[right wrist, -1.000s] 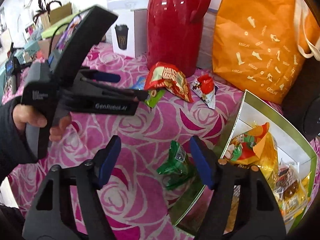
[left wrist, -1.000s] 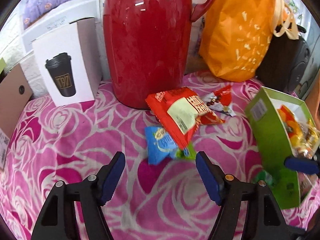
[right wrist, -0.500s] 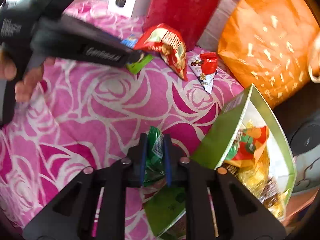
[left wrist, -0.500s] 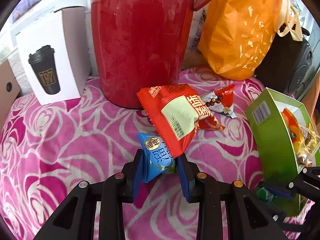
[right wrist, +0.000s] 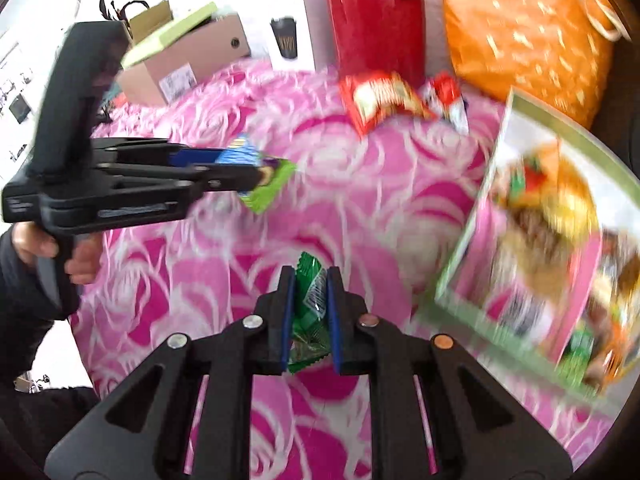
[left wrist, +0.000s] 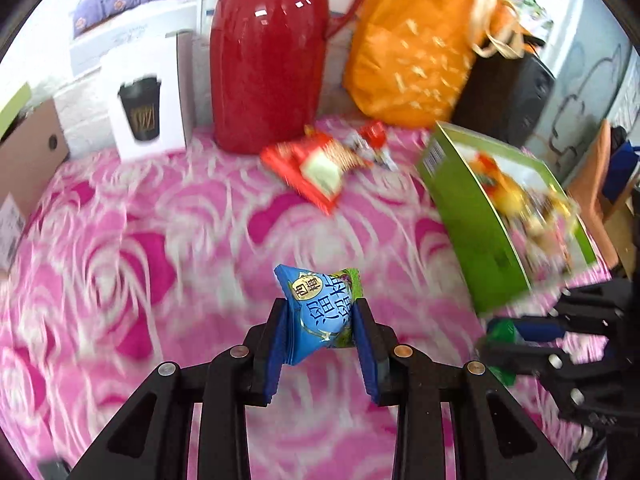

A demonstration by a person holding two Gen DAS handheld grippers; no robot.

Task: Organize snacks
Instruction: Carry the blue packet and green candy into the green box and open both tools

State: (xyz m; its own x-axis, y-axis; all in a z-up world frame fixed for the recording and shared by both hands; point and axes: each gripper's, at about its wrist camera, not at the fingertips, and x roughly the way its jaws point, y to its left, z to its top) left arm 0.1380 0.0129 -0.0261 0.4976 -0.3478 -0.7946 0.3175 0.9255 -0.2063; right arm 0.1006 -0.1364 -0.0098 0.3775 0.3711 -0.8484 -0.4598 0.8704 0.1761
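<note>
Grippers, both loaded: my left gripper (left wrist: pixel 320 320) pinches a blue snack packet (left wrist: pixel 322 304) at mid-body; my right gripper (right wrist: pixel 310 304) clamps a green candy packet (right wrist: pixel 310 300), both above the pink rose cloth (left wrist: pixel 120 240). Light, crinkly, probably slippery film. Green box (left wrist: pixel 476 216) at the cloth's right edge, unobstructed. Red snack bag (left wrist: pixel 316 168), small red packet (left wrist: pixel 374 138) and red thermos (left wrist: pixel 268 60) near the far edge.

Chinese characters, too distorted to read with certainty, cover the blue snack packet (left wrist: pixel 320 312); other print is blurred.
</note>
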